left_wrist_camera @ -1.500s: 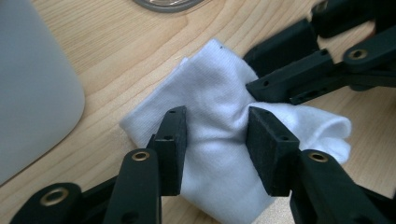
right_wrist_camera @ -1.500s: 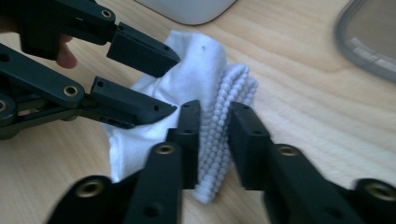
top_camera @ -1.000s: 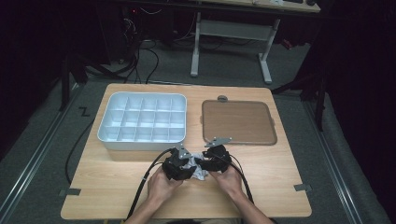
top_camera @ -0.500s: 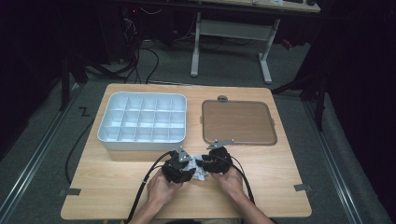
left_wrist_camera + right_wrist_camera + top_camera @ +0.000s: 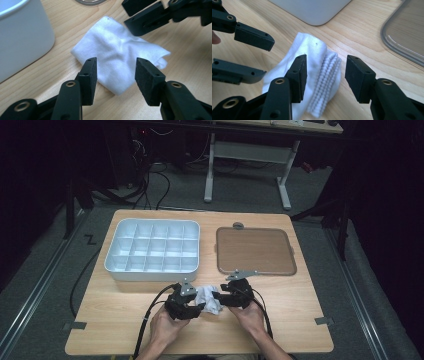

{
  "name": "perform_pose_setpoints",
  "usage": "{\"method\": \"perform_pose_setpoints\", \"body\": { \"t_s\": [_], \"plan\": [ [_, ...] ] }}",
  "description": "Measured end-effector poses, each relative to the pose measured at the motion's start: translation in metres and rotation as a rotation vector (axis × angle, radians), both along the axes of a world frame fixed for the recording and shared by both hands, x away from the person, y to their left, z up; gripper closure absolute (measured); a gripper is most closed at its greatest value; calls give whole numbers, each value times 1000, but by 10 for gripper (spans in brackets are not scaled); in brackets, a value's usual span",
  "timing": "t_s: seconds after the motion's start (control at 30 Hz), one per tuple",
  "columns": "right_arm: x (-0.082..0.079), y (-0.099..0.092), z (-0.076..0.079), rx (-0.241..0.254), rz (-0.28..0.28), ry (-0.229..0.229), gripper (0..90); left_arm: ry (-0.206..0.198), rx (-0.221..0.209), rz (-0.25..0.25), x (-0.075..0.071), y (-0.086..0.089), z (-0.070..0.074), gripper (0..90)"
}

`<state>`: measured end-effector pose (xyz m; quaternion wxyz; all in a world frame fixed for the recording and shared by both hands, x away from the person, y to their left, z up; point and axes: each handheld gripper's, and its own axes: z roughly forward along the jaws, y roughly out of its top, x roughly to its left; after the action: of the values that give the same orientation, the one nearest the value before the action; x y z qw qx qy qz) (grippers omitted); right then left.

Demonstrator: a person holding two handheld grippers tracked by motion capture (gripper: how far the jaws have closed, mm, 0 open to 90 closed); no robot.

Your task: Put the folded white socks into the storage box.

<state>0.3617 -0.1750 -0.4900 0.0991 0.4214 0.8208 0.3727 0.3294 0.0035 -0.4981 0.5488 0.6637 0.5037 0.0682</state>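
Cloth [image 5: 207,298] — a small white folded piece, rumpled, with a ridged beaded edge visible in the right gripper view — lies flat on the wooden worktop [image 5: 120,335], just in front of the white compartment tray [image 5: 152,251] and nearer the person than the brown lidded tray [image 5: 255,251], which sits beside the compartment tray on the far side of the cloth. The left hand-held gripper [image 5: 192,304] sits at the cloth's left edge and the right hand-held gripper [image 5: 223,297] at its right edge, the two pointing toward each other across the cloth. In the left gripper view the left hand-held gripper's jaws stand apart, having just been opening; the cloth's near corner lies beyond and between them, with the pads not pressing on it. In the right gripper view the right hand-held gripper's jaws also stand apart, having just been opening — the folded, ridged edge of the cloth lies between them, untouched by either pad. Each gripper view also shows the other hand-held gripper's black jaws at the far side of the cloth, close above the worktop. The person's hands come in from the near edge of the worktop, below the cloth in the high view.
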Motion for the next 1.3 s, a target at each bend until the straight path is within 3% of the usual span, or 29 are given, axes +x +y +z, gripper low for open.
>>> {"method": "perform_pose_setpoints", "body": {
  "t_s": [0.17, 0.33, 0.43, 0.53, 0.73, 1.03, 1.1, 1.3],
  "plan": [
    [-8, -5, 1, 12, 9, 5, 516, 2, 8, -15, -3, -4, -3, 528],
    [-9, -3, -16, -7, 3, 39, 532, 19, 45, -25, -3, -9, -17, 533],
    [-9, -7, -25, 41, -14, 70, 539, 27, 63, -36, -1, -11, -22, 534],
    [-9, -7, -25, 52, -22, 73, 570, 22, 61, -28, 3, -9, -21, 534],
    [-7, 0, -25, 64, -23, 75, 565, 10, -12, 1, 2, 6, -7, 498],
    [-6, 18, -24, 58, -18, 64, 529, 26, -28, 70, 12, 23, 4, 420],
    [-6, 18, -23, 68, -20, 59, 514, 39, -54, 82, 15, 27, 5, 400],
    [-12, 8, -12, 94, -41, 8, 496, 70, -78, 108, 21, 28, 8, 342]
  ]
}}
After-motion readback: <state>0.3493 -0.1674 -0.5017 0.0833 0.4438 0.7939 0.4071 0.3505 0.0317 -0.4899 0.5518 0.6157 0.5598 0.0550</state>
